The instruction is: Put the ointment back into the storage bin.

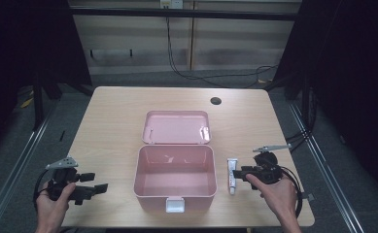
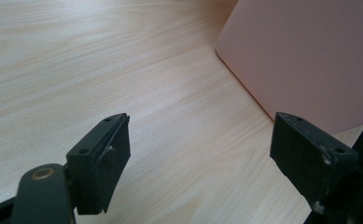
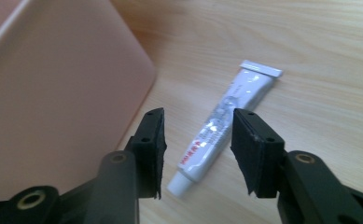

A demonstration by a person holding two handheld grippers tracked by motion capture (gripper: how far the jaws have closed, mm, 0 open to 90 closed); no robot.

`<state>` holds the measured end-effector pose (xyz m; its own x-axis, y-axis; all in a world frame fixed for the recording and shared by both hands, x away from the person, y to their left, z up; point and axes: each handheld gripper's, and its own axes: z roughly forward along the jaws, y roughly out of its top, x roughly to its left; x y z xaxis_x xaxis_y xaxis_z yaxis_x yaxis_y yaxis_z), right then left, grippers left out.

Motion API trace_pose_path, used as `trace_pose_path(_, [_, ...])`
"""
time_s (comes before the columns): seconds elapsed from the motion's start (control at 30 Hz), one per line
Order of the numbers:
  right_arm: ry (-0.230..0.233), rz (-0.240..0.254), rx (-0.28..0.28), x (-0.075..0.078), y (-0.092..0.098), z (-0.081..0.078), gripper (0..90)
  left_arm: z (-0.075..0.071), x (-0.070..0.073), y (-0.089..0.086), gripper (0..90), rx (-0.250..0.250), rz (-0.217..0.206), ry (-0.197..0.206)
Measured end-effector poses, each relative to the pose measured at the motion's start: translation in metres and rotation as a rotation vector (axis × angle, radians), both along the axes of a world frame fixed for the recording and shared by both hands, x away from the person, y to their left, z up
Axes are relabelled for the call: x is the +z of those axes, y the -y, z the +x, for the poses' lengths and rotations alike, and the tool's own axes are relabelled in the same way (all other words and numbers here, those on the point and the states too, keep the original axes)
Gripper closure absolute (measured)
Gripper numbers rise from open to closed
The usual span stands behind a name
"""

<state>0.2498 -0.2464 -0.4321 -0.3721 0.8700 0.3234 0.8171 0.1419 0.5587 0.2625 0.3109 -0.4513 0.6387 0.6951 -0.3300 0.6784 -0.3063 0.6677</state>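
A pale wood-grain table point(image 1: 118, 111) stands in a dim room with cables hanging down the wall behind it. The small white tube point(image 1: 231, 175) lies flat on the table just right of the pink box point(image 1: 175, 194), not yet lifted. The right gripper point(image 3: 198, 144) has its jaws half closed on either side of the tube's cap end; the pads stand apart from the tube, so nothing is gripped yet. By the look of it the job is to put the tube into the box, and that is barely begun: the pick-up and the drop-in are both left.

The pink box is open and I see nothing inside it. Its lid point(image 1: 177, 127) lies flat behind it, on the far side. Left of the box, the left gripper point(image 2: 200, 149) rests with jaws wide apart and empty.
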Motion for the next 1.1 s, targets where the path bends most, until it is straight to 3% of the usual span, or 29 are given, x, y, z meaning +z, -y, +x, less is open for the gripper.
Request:
trace_pose_path(0.1, [-0.027,-0.006,-0.017,0.001,-0.001,0.003,59.7,0.0,0.0,0.0,20.0,0.002,-0.005,0.0])
trace_pose_path(0.13, [-0.06,0.015,-0.013,0.001,0.0,0.006,60.8,0.0,0.0,0.0,20.0,0.001,-0.008,-0.003])
trace_pose_path(0.23, [-0.077,-0.004,-0.023,0.003,-0.001,0.009,61.4,0.0,0.0,0.0,20.0,0.002,-0.005,-0.001])
trace_pose_path(0.27, [-0.136,-0.027,-0.013,0.005,-0.003,0.013,62.3,0.0,0.0,0.0,20.0,-0.004,0.0,-0.004])
trace_pose_path(0.3, [-0.136,-0.027,-0.013,0.005,-0.003,0.013,62.3,0.0,0.0,0.0,20.0,-0.004,0.0,-0.004])
trace_pose_path(0.37, [-0.191,-0.07,-0.009,0.007,-0.006,0.017,60.0,0.0,0.0,0.0,20.0,-0.007,-0.001,-0.005])
trace_pose_path(0.57, [-0.224,-0.11,0.004,0.005,-0.007,0.022,54.0,0.0,0.0,0.0,20.1,-0.005,0.0,-0.005])
trace_pose_path(0.6, [-0.256,-0.123,0.013,0.002,-0.007,0.024,54.0,0.0,0.0,0.0,20.0,-0.006,0.0,-0.005])
trace_pose_path(0.83, [-0.321,-0.16,-0.005,-0.003,-0.01,0.029,51.3,0.0,0.0,0.0,20.0,-0.002,-0.001,-0.007])
trace_pose_path(0.93, [-0.373,-0.179,-0.032,-0.005,-0.016,0.033,56.5,0.0,0.0,0.0,20.0,-0.003,0.002,-0.006])
trace_pose_path(1.0, [-0.38,-0.182,-0.035,-0.005,-0.018,0.034,57.6,0.0,0.0,0.0,20.0,-0.003,0.002,-0.006])
trace_pose_path(1.1, [-0.383,-0.229,-0.032,-0.006,-0.025,0.038,61.4,0.0,0.0,0.0,20.0,-0.003,0.004,-0.007])
